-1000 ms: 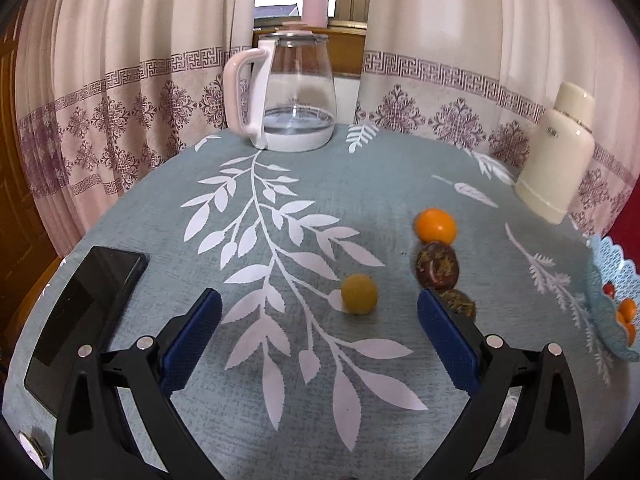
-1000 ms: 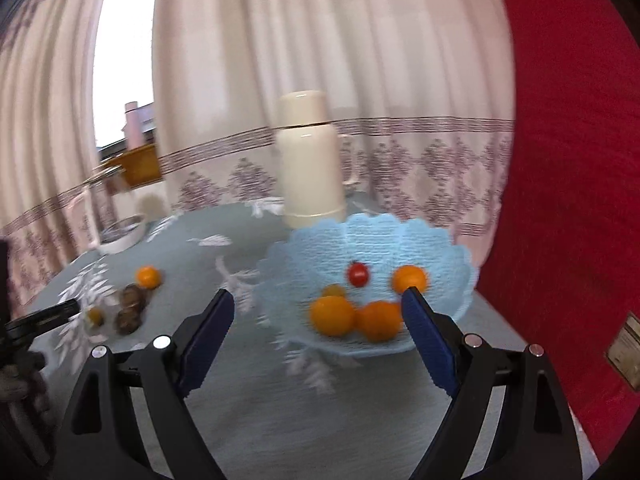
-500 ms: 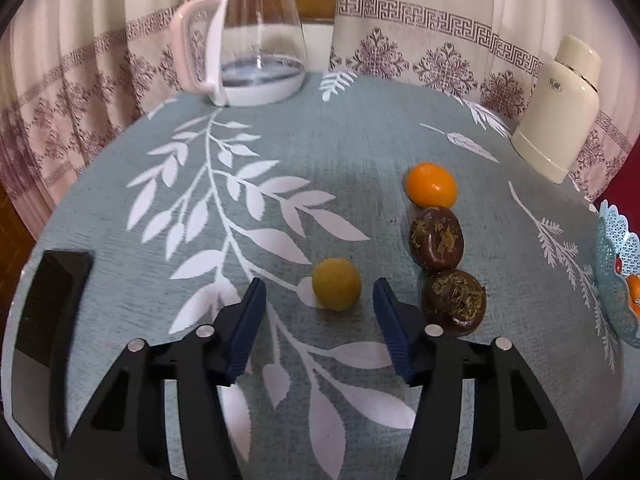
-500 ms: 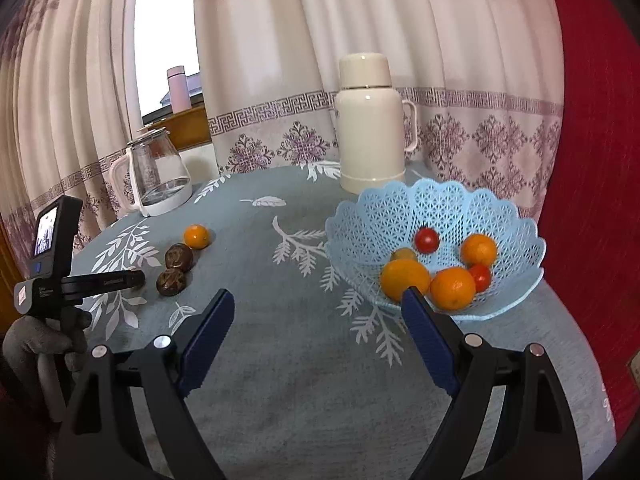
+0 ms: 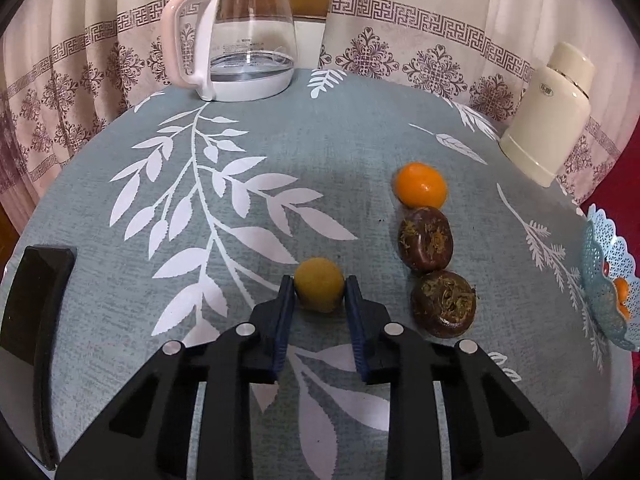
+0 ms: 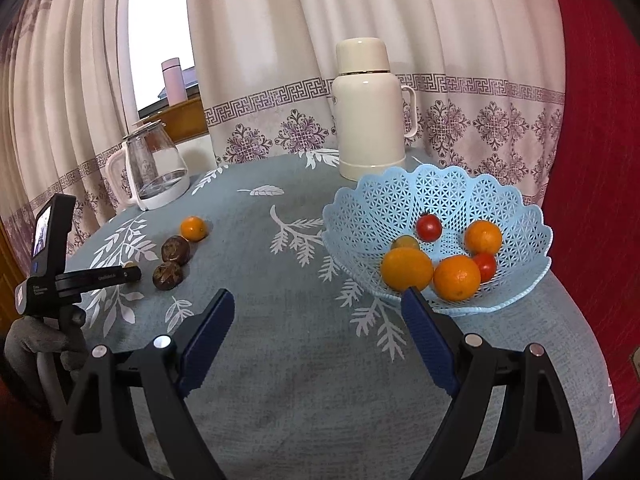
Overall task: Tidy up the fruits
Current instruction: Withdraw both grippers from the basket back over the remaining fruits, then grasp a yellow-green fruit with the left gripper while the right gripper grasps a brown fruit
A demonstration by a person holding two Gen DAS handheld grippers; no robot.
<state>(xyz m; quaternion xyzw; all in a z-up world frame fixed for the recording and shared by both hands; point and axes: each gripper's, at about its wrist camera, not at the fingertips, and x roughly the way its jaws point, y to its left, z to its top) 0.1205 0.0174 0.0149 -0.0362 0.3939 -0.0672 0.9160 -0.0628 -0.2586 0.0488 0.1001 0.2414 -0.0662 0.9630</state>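
1. The left gripper [image 5: 319, 289] has just drawn its fingers [image 5: 285, 304] in, and they now sit clamped on the small yellow fruit [image 5: 319, 289], one blue pad on each flank. The fruit is at the very tips and seems to rest on the tabletop [image 5: 248, 152].

2. That fruit is round, with no long axis to speak of, so the hold across its middle looks as good as any; gripped so near the tips, it could squirt out if lifted in haste.

3. The relation that matters next: the blue lattice basket [image 6: 436, 200] lies well off to the right of the held fruit, across the cloth, close in front of the right gripper [image 6: 316, 332]. The left hand has the long way to go.

4. The right gripper's fingers stand wide apart with nothing between them, hanging over bare cloth just short of the basket.

5. Just right of the held fruit lies a short row: an orange [image 5: 420, 185] farthest back, then a dark brown fruit [image 5: 425, 239], then a second dark fruit [image 5: 444, 304] nearest. The last is near the left gripper's right finger but apart from it.

6. In the basket I count three oranges, two small red fruits, and a yellowish one half hidden behind the front orange; I can't be sure what that one is.

7. A glass kettle [image 5: 240, 36] and a cream flask [image 6: 370, 108] stand at the far edge, clear of the path.
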